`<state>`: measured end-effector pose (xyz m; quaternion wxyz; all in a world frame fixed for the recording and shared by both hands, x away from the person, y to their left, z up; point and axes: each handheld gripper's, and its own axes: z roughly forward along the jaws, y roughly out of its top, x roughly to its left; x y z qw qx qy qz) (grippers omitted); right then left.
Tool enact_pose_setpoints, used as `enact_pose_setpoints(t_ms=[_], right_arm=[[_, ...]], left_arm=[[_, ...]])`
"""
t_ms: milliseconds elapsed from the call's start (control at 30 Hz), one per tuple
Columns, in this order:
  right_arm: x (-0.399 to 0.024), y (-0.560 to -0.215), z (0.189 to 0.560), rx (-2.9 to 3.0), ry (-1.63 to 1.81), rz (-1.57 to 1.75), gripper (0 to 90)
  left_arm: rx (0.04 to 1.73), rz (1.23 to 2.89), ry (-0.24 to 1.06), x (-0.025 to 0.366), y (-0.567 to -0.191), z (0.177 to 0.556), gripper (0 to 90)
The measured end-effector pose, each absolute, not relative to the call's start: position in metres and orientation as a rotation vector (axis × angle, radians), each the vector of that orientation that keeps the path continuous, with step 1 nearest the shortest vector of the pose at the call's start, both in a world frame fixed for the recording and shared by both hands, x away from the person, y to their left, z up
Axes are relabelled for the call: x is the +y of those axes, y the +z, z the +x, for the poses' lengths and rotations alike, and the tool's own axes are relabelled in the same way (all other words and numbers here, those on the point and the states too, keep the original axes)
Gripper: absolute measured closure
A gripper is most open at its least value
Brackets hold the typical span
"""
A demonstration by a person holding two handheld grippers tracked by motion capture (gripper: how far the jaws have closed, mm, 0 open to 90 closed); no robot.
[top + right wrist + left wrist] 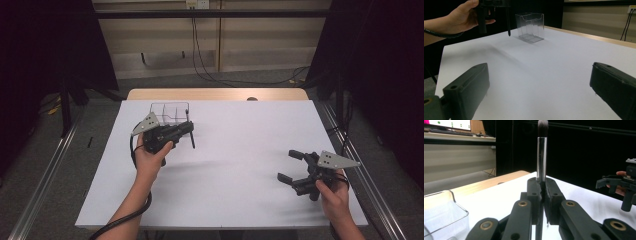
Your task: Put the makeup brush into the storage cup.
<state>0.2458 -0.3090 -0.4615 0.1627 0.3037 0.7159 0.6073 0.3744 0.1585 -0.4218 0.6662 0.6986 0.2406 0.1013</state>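
Pinching makeup brush [541, 155] upright between left gripper [543, 185] fingers; right gripper [290, 165] fingers wide

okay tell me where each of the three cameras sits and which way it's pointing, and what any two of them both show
High view: above the near edge, looking forward and down on the white table; both forearms, left gripper, right gripper.
Left gripper view: on that gripper, looking along shut jaws holding a makeup brush upright.
Right gripper view: on that gripper, looking across the table between open jaws; the left hand.
Shared: the clear plastic organizer, seen from above and level.
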Motion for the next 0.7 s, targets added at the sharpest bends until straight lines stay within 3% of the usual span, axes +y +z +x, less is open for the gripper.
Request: enact_pose_setpoints(t_ms=[700], right_arm=[[-0.313,-0.464,0.243,2.041,1.733,0.869,2.1]], left_arm=[[0.578,1.596,0.275,0.170,-0.416,0.385,83.9]])
